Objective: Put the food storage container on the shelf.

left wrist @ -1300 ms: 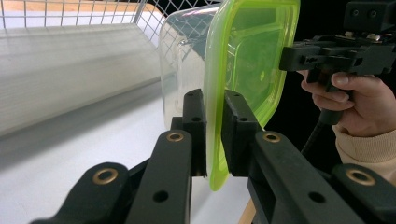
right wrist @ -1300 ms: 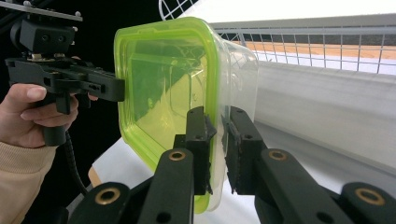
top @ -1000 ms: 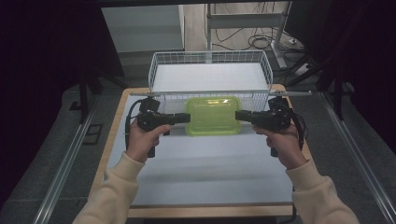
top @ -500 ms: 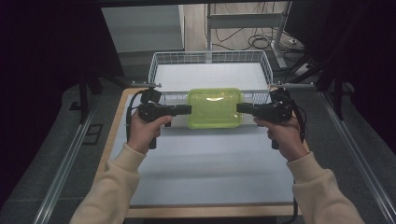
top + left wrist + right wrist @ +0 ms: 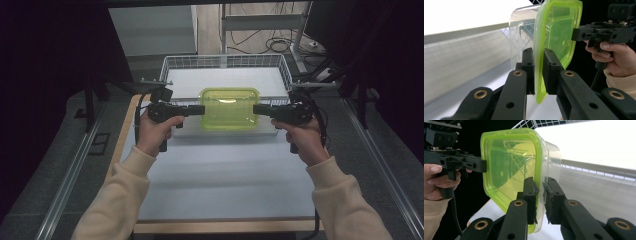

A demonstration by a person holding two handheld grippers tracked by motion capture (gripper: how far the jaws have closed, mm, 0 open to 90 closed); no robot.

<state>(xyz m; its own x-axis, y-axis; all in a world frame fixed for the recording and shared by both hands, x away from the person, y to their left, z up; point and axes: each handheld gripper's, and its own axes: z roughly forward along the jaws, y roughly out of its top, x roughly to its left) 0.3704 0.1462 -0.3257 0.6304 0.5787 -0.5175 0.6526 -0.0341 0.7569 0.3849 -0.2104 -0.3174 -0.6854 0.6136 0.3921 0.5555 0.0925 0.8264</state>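
Clear plastic container with a lime-green lid held up between two grippers

The container (image 5: 229,108) hangs over the near rim of the white wire basket (image 5: 176,64) on the counter (image 5: 220,180); left gripper (image 5: 200,110) and right gripper (image 5: 256,109) each clench an opposite lid edge. No writing is readable.

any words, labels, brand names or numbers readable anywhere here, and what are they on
None can be read.
Clear plastic container with the lime-green lid: no print shows; faint raised marks on the lid are too blurred to read.
Left tool and right tool: plain black, no markings.
White wire basket: no label.
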